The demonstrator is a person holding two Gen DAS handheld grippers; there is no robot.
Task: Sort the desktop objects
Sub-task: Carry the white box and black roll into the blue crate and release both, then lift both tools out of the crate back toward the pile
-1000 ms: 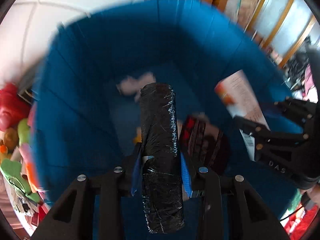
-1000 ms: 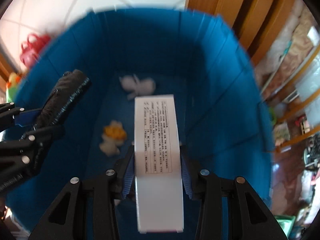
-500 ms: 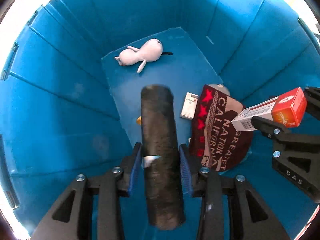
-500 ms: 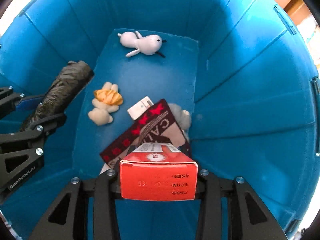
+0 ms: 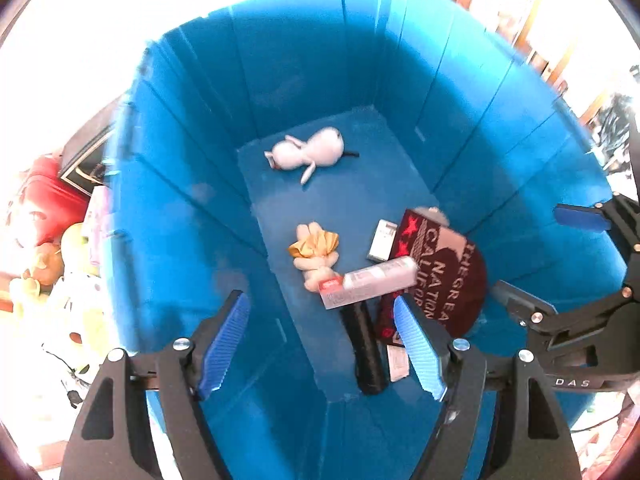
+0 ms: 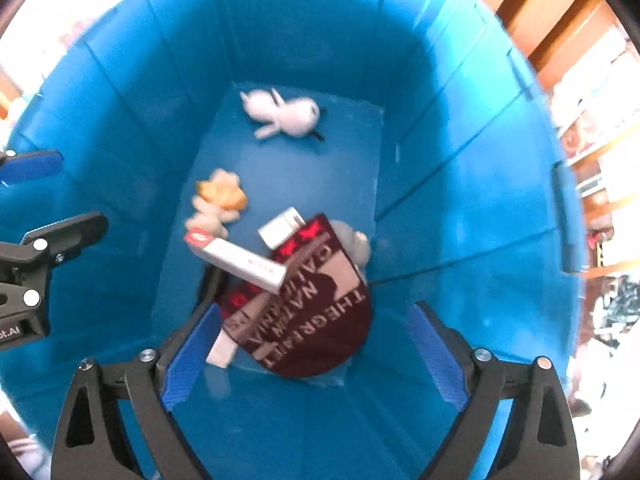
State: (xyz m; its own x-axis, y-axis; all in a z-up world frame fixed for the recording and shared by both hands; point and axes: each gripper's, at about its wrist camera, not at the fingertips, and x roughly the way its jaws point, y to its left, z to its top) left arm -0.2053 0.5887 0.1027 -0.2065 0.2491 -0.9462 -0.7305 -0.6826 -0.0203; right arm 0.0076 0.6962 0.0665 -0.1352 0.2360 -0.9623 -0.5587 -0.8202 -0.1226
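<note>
Both grippers hang open and empty over a deep blue bin (image 5: 180, 208). My left gripper (image 5: 320, 344) has its blue pads wide apart. My right gripper (image 6: 316, 356) is also wide open; it shows at the right of the left wrist view (image 5: 560, 264). On the bin floor lie the black roll (image 5: 366, 352) and the red-and-white box (image 5: 368, 282), which rests across the roll. The box also shows in the right wrist view (image 6: 240, 258). Beside them lie a dark red cap (image 6: 312, 320), a small white pack (image 6: 282, 227), a white plush (image 6: 284, 114) and a tan-orange plush (image 6: 218, 200).
The bin walls (image 6: 460, 208) rise steeply around both grippers. Left of the bin, plush toys and a red item (image 5: 44, 208) are piled up. Wooden furniture (image 6: 560, 12) stands behind the bin at the right.
Both grippers have opened. The black roll dropped from my left gripper and the red-and-white box from my right; both now lie on the bin floor. Both grippers have pulled up.
</note>
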